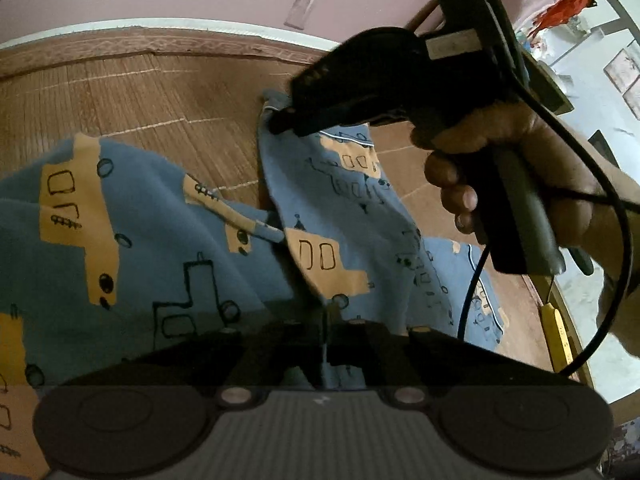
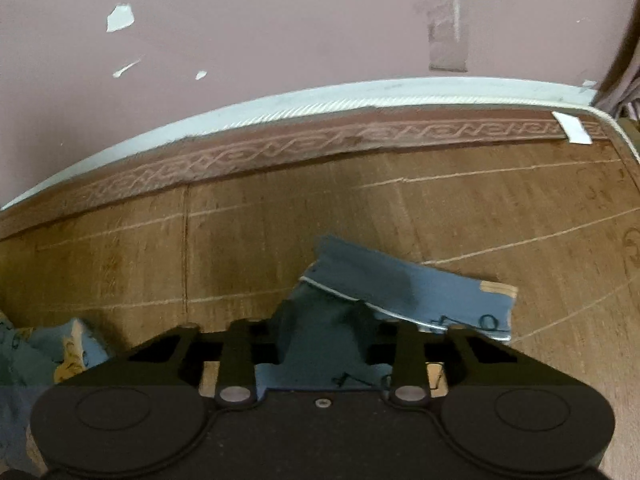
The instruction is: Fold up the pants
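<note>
The pants (image 1: 168,216) are blue with orange blocks and black line drawings. They hang bunched above a brown woven mat (image 1: 140,100). My left gripper (image 1: 325,320) is shut on a fold of the pants at the bottom of the left wrist view. My right gripper (image 1: 280,122) shows there too, held by a hand, shut on a white-piped edge of the pants and lifting it. In the right wrist view my right gripper (image 2: 324,332) pinches that edge of the pants (image 2: 400,280), which sticks out ahead over the mat (image 2: 280,220).
The mat has a patterned border (image 2: 320,140) along a white mattress edge (image 2: 280,100) under a pink wall (image 2: 280,20). A black cable (image 1: 616,248) loops from the right gripper. A yellow ruler (image 1: 560,336) lies at the mat's right edge.
</note>
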`<action>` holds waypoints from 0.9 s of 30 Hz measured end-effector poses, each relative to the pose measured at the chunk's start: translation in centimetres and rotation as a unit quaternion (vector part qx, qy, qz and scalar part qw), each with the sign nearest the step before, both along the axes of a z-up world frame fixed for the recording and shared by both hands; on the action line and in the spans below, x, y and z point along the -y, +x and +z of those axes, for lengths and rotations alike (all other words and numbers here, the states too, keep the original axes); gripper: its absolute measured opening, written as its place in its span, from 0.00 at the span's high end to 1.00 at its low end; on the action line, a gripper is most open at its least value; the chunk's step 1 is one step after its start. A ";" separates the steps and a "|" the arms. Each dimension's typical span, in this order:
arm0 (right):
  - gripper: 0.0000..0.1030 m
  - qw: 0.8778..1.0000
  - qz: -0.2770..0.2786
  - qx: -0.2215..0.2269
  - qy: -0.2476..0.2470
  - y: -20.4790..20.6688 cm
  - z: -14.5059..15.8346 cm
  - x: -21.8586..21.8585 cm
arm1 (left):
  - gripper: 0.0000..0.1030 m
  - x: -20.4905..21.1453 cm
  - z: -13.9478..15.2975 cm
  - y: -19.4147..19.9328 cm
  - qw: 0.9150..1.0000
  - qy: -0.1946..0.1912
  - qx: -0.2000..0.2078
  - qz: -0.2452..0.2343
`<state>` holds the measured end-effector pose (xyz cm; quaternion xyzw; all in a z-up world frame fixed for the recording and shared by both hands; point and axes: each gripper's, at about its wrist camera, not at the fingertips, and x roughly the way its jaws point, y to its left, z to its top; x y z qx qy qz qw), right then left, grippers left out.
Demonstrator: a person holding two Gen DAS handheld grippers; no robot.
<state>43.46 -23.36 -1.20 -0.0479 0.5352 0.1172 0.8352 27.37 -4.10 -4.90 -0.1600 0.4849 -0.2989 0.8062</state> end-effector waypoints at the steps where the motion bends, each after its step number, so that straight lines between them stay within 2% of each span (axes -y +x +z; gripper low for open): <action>1: 1.00 1.000 -0.010 0.005 0.010 -0.1 0.2 0.6 | 1.00 0.1 0.2 -0.1 1.000 0.006 0.002 0.001; 6: 1.00 0.993 -0.050 0.052 0.091 -2.2 2.6 5.6 | 1.00 1.4 1.1 -0.6 0.999 0.042 0.025 -0.007; 8: 1.00 0.991 -0.053 0.057 0.106 -2.5 3.3 6.8 | 1.00 1.8 1.3 -0.8 0.998 0.058 0.027 -0.009; 9: 0.88 0.991 -0.049 0.053 0.110 -2.4 3.3 6.8 | 1.00 1.9 1.3 -0.8 0.998 0.065 0.026 -0.007; 10: 0.80 0.991 -0.053 0.045 0.113 -2.2 3.2 6.7 | 1.00 2.0 1.3 -0.8 0.997 0.068 0.024 -0.006; 11: 0.64 0.991 -0.053 0.035 0.118 -1.8 2.9 6.2 | 1.00 2.0 1.3 -0.7 0.997 0.071 0.024 -0.005; 12: 0.57 0.991 -0.048 0.029 0.120 -1.5 2.8 5.5 | 1.00 2.0 1.4 -0.7 0.997 0.075 0.027 -0.004; 20: 0.57 1.000 -0.023 -0.006 0.011 -0.3 0.4 -1.5 | 1.00 1.7 0.9 -0.4 0.998 0.061 0.023 -0.001; 23: 0.47 1.000 -0.021 -0.004 0.003 -0.1 -0.2 -2.3 | 1.00 1.6 0.9 -0.3 0.998 0.055 0.025 -0.004; 25: 0.58 1.000 -0.011 0.007 -0.019 -0.3 -0.4 -3.0 | 1.00 1.4 0.9 -0.3 0.998 0.052 0.025 -0.006; 27: 0.90 0.999 0.002 0.023 -0.037 -0.6 -0.5 -3.1 | 1.00 1.4 0.9 -0.3 0.998 0.051 0.027 -0.008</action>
